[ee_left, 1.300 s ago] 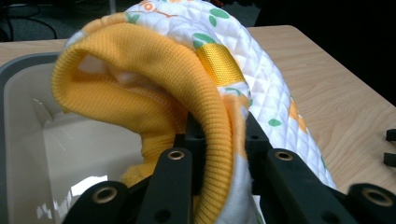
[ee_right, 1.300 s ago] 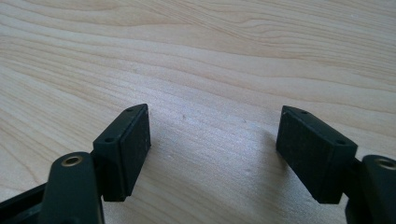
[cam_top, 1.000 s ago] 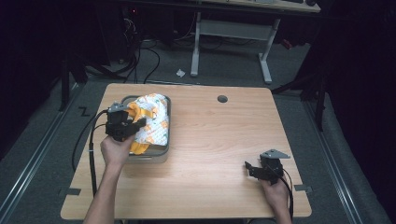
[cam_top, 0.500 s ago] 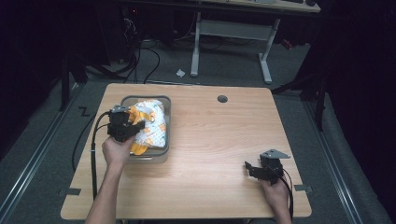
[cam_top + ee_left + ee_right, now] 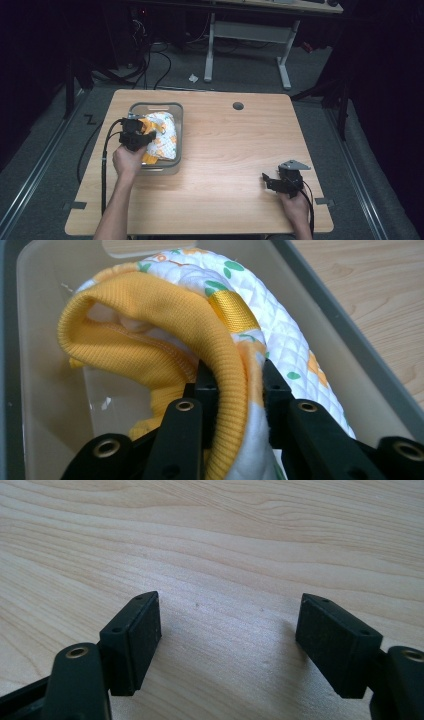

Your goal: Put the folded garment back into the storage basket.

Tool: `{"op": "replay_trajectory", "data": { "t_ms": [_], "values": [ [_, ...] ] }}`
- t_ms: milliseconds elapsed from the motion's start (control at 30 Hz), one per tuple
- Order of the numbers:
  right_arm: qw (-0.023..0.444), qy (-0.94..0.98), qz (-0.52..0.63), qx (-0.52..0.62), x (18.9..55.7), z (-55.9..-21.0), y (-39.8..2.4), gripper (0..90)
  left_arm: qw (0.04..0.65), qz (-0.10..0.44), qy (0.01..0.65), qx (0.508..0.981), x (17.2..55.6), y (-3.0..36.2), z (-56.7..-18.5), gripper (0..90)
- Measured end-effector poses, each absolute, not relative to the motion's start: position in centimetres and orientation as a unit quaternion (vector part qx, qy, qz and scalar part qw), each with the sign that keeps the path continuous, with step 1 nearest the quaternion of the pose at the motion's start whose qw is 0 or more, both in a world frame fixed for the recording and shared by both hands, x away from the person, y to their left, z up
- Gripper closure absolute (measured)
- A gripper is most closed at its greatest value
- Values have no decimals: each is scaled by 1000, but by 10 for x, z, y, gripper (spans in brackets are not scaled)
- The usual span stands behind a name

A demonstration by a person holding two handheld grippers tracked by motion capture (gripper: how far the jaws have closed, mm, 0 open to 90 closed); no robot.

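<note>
A white quilted garment [image 5: 162, 135] with orange and green print and a yellow ribbed trim [image 5: 165, 305] lies bunched in a grey bin [image 5: 155, 105] at the table's left. My left gripper [image 5: 135, 135] reaches into the bin from the near side. Its jaws are shut on a fold of the yellow trim and the quilted cloth [image 5: 235, 375]. The bin's pale inner wall [image 5: 50, 390] shows left of the cloth. My right gripper [image 5: 270, 181] rests low over the bare wood near the front right, open, with nothing between its pads [image 5: 227, 630].
The wooden table [image 5: 240, 150] has a round cable hole [image 5: 238, 106] near its far edge. A cable [image 5: 105, 165] trails from the left gripper along the table's left side. Beyond the table stand a desk frame [image 5: 250, 35] and floor cables.
The left hand has sunk and come slightly nearer, carrying the garment down into the bin; the cloth now sits more to the bin's right. The right hand has kept still.
</note>
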State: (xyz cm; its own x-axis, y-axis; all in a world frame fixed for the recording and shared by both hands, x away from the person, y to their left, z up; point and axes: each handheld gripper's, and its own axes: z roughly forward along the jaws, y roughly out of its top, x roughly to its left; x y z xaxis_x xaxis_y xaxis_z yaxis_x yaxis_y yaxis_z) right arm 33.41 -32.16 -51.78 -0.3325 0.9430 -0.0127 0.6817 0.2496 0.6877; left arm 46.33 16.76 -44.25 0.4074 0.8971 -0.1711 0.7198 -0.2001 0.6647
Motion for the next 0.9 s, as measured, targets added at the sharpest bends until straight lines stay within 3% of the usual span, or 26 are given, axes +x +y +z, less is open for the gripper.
{"op": "replay_trajectory", "data": {
  "t_ms": [133,333,600,900],
  "values": [
    [219,760,299,535,334,-518,-322,262,333,126,535,766,467,166,-446,735],
    [219,760,299,535,334,-518,-322,262,309,131,555,761,471,166,-449,533],
    [219,760,299,535,334,-518,-322,262,325,156,566,741,465,171,-439,435],
    [219,760,299,535,334,-518,-322,262,362,166,545,738,449,167,-427,384]
  ]
}}
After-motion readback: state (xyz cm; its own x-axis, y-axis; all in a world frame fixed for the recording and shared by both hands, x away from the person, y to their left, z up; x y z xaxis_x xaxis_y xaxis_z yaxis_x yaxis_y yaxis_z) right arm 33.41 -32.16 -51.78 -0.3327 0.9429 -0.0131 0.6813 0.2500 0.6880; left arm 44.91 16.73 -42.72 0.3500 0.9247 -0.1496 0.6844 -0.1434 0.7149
